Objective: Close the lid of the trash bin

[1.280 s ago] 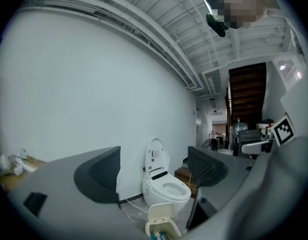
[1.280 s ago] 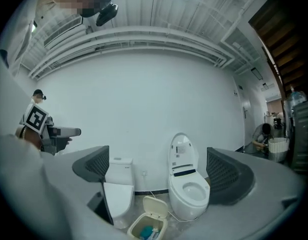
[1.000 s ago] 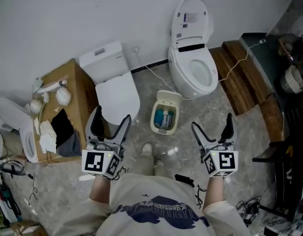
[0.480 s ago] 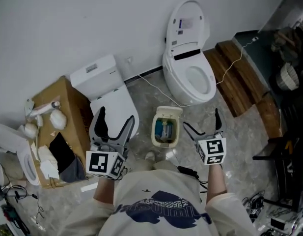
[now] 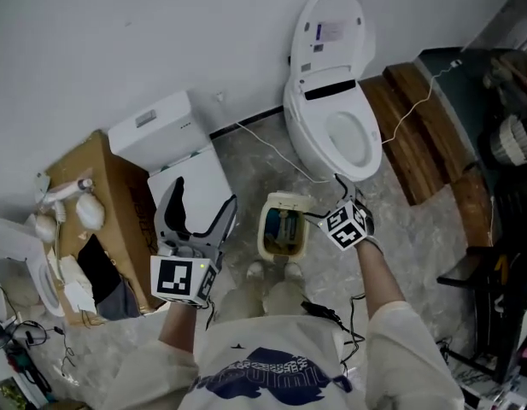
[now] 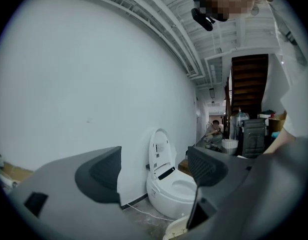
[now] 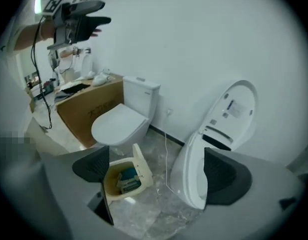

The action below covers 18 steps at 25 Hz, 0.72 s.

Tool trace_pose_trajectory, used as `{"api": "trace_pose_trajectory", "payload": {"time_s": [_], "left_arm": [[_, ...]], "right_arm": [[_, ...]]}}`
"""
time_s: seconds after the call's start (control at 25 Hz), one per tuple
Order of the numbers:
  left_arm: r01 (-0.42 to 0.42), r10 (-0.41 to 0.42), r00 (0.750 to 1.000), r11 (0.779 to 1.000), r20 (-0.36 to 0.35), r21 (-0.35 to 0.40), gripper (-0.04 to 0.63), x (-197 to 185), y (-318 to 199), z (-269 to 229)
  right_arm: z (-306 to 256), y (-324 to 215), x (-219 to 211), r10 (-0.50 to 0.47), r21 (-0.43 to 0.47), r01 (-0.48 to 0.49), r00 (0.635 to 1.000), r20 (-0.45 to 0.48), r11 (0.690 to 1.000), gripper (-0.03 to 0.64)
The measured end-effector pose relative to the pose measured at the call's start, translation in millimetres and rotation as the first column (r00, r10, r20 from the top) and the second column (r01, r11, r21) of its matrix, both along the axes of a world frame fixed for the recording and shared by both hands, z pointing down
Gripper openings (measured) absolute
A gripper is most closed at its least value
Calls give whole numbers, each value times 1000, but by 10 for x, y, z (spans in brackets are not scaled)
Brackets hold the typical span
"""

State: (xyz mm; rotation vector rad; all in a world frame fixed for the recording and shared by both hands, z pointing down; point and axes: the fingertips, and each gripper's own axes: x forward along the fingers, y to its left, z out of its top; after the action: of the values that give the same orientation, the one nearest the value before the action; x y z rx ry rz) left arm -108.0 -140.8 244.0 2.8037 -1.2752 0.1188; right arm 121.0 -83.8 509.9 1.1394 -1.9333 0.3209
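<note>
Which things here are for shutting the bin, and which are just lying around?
For the job: trash bin, its raised lid, the open right gripper near it.

Just lying about: toilet with cover up, closed toilet, cardboard box, wooden boards, open left gripper.

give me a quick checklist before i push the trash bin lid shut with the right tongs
1. lid standing open on the trash bin: ok
2. right tongs open and empty: ok
3. right tongs touching the lid: not ok, apart from it
4. rubbish lying below the bin's rim: ok
5. left tongs open, empty, raised away from the bin: ok
</note>
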Motion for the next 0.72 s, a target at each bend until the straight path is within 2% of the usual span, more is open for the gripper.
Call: {"api": "trace_pose_trajectory", "payload": {"time_s": [0.08,0.16,0.28,0.36,0.44,0.72], "left_arm": [[14,-14,1000,1000,13,7,403,155,-175,95],[29,-29,999,999,22,13,403,297,-318,159],[61,-62,997,998,42,33,403,478,-441,202],[75,-77,995,996,56,41,403,545,-496,241],[81,-84,994,996,69,45,403,589,-540,311],[120,-121,990,993,71,20,403,520,-611,619]], "right_arm": [[390,-129,-113,-111,-100,111,994,5,989,592],[778,-174,-233,-210,-205,209,978,15,956,589],[1258,-141,-319,-353,-337,335,936,9,880,583],[1518,-127,-394,-425,-391,396,905,14,831,577],[1752,-112,-439,-448,-429,416,894,29,802,570],[2346,65,-534,-452,-512,419,889,66,750,554]]}}
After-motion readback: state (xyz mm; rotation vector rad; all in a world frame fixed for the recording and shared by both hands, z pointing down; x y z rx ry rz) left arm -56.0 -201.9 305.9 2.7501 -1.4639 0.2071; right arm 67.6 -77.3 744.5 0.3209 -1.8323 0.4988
